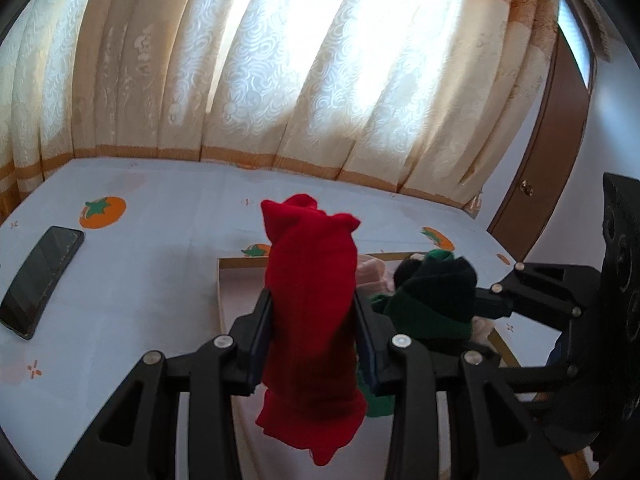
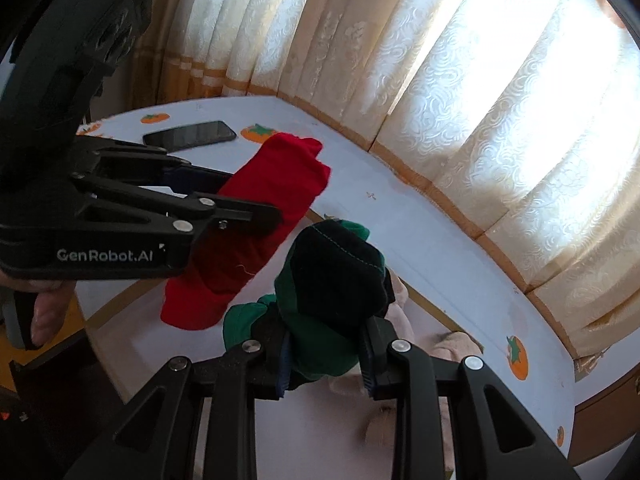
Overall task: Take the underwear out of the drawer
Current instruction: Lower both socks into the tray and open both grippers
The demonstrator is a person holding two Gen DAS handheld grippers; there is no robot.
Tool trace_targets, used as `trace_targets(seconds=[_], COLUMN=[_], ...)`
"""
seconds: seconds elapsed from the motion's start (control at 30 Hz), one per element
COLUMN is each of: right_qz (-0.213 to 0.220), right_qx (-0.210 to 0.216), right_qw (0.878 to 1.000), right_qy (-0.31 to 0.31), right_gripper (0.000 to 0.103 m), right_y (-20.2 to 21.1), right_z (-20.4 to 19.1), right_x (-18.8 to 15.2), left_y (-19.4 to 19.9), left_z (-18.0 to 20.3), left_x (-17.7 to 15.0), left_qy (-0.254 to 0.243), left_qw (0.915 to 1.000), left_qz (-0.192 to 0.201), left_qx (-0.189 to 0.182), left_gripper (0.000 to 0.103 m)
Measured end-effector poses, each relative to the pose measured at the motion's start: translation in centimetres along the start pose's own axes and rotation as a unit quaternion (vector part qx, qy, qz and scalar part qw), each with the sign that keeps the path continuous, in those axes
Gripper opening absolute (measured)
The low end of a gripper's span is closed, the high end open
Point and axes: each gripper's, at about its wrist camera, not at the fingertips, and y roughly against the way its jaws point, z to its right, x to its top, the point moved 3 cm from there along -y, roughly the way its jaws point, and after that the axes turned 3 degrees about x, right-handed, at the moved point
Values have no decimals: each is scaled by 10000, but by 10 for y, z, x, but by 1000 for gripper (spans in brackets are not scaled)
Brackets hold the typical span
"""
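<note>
Underwear clamped in both grippers above the open drawer (image 1: 224, 280).
We pinch the red pair (image 1: 310, 300) in our left gripper (image 1: 314, 340) and the green-black pair (image 2: 332, 292) in the right gripper (image 2: 326, 356); loose hanging folds could probably snag or slip.

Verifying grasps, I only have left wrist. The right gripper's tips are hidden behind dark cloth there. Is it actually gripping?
Observer: Yes. In the right wrist view, the right gripper has both fingers pressed on the bunched green-and-black underwear.
Operator: Anything else in the drawer?
Observer: Pale pink garments lie inside the drawer, beneath that bundle.
Operator: Left grip from the side?
Observer: The left gripper pinches the red underwear mid-length, with both ends hanging free.
</note>
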Motion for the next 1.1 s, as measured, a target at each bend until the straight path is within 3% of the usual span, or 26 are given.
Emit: trace_targets(seconds=[0.37, 0.53, 0.7, 1.1], right_qz=[-203, -229, -15, 253], right_qx=[190, 170, 74, 213], right_qw=[9989, 9973, 9962, 9922], right_qy=[-381, -677, -863, -1202], right_gripper=[35, 56, 65, 67], right_y=[-31, -41, -27, -9], right_z=[13, 18, 24, 32], right_x=[11, 11, 4, -2], left_y=[-25, -31, -24, -10], left_z=[-7, -12, -15, -11], left_x=[5, 5, 4, -2], left_qy=[113, 249, 230, 252], left_qw=[9997, 9991, 9994, 9995], left_qz=[-201, -277, -164, 27], left_qx=[122, 216, 203, 211], left_gripper=[39, 44, 52, 56])
